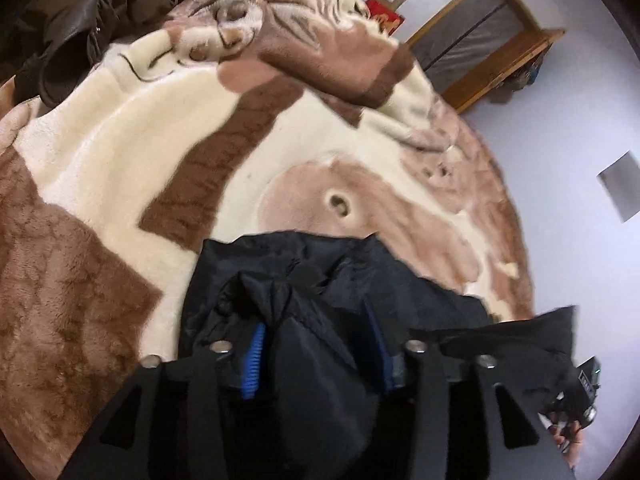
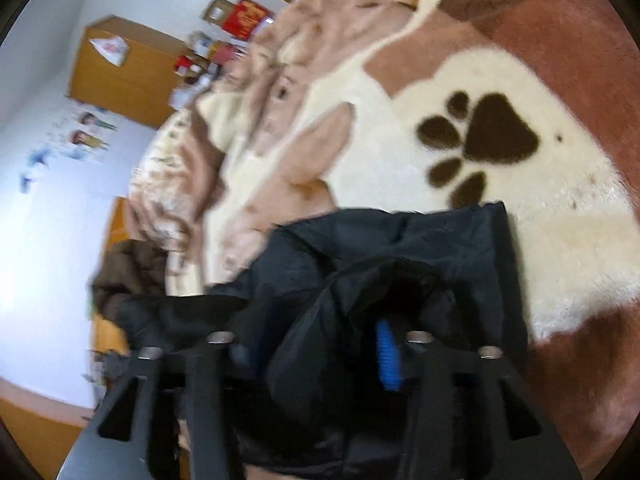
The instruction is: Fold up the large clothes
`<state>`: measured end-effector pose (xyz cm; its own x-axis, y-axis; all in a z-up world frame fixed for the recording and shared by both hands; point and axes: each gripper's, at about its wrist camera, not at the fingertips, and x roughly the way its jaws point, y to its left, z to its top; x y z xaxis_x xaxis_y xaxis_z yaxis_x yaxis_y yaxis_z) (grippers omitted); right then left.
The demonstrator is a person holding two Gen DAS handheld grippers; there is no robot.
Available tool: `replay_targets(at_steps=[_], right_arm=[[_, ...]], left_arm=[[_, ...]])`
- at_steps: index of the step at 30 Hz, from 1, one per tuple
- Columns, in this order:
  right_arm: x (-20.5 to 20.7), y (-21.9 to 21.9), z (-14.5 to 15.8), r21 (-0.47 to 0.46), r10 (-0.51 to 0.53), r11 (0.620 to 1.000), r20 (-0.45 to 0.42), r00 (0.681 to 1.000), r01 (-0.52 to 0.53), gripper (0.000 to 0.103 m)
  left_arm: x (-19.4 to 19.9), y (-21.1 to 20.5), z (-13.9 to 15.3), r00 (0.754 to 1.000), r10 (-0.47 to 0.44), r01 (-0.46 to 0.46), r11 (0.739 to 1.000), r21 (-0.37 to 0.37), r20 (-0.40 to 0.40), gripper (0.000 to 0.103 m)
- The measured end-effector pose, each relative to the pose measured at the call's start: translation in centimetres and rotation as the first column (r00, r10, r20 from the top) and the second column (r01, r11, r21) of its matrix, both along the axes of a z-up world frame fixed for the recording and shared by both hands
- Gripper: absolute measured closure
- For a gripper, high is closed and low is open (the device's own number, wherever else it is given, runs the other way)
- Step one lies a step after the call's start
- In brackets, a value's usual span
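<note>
Wrist views close above shared blanket

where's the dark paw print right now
In the right wrist view, the paw print sits upper right on the blanket's cream patch, just beyond the black garment's far edge.

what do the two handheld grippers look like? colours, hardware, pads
Both match: the left gripper and right gripper have matte black angular finger frames with triangular cutouts and round silver bolt heads at the joints. Ribbed bright-blue pads line the fingers. No cables or sleeves are visible.
</note>
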<state>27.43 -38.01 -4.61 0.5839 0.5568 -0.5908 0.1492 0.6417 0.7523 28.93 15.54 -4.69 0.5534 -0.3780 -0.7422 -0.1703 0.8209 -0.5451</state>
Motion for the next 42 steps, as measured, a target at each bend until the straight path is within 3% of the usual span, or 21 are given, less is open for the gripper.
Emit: replay_targets(at_steps=[3, 7, 11, 13, 17, 20, 24, 26, 31, 37, 38, 39, 40, 42], right_arm=[[-1.4, -1.0, 2.4, 0.035, -0.020, 0.999, 0.044, 0.999, 0.018, 0.037], [-3.6, -0.5, 6.0, -0.062, -0.057, 0.996, 0.151, 0.987, 0.067, 0.037], [-5.9, 0.5, 8.7, -0.175, -0.086, 0.975, 0.283, 0.955, 0.140, 0.037], [-6.8, 2.1, 8.9, -0.238, -0.035, 0.964, 0.319, 0.947, 0.116, 0.037], [-6.3, 6.1, 5.9, -0.405, 0.091, 0.914, 0.270, 0.959, 0.027, 0.037], [-4.7, 8.1, 1.5, -0.495, 0.148, 0.867, 0.162, 0.976, -0.050, 0.037], [-2.3, 8.3, -3.3, -0.565, 0.133, 0.822, 0.059, 0.989, -0.077, 0.037], [-1.9, 7.7, -2.9, -0.564, 0.125, 0.823, 0.065, 0.990, -0.067, 0.037], [-1.1, 4.7, 0.1, -0.555, 0.104, 0.832, 0.176, 0.979, 0.012, 0.037], [3.6, 3.0, -2.6, -0.485, 0.119, 0.871, 0.051, 0.992, -0.080, 0.037], [4.0, 3.1, -2.9, -0.490, 0.121, 0.868, 0.040, 0.992, -0.086, 0.038], [4.2, 3.3, -3.3, -0.512, 0.112, 0.855, 0.031, 0.993, -0.081, 0.057], [4.8, 3.6, -3.9, -0.552, 0.095, 0.830, 0.005, 0.995, -0.076, 0.064], [5.3, 4.1, -4.8, -0.588, 0.079, 0.806, -0.007, 0.997, -0.068, 0.066]], left_arm=[[-0.8, 0.6, 2.4, 0.999, 0.018, -0.016, 0.999, -0.037, 0.046, 0.045], [-2.0, 1.1, 5.5, 0.995, 0.038, -0.033, 0.998, -0.051, 0.096, 0.040], [-3.8, 1.5, 8.2, 0.975, 0.064, -0.068, 0.998, 0.016, 0.213, 0.026], [-4.2, 1.5, 8.8, 0.967, 0.070, -0.087, 0.994, 0.060, 0.247, 0.024], [-4.4, -0.9, 6.6, 0.971, -0.027, -0.003, 0.992, 0.125, 0.239, 0.024], [-3.3, -3.5, 2.7, 0.984, -0.100, 0.072, 0.981, 0.180, 0.150, 0.025], [-1.0, -5.6, -2.9, 0.990, -0.139, 0.131, 0.960, 0.247, 0.014, 0.025], [-0.6, -5.7, -2.6, 0.989, -0.147, 0.136, 0.952, 0.273, 0.020, 0.026], [1.3, -5.0, 0.7, 0.981, -0.161, 0.111, 0.924, 0.367, 0.108, 0.024], [6.8, -3.9, -2.7, 0.994, -0.104, 0.090, 0.921, 0.380, 0.018, 0.024], [7.1, -4.2, -3.3, 0.995, -0.101, 0.082, 0.906, 0.416, 0.024, 0.024], [7.3, -4.5, -4.0, 0.995, -0.095, 0.070, 0.894, 0.442, 0.036, 0.024], [7.4, -4.6, -4.8, 0.995, -0.085, 0.055, 0.888, 0.456, 0.045, 0.024], [7.6, -4.8, -6.2, 0.998, -0.051, 0.023, 0.887, 0.462, 0.047, 0.024]])
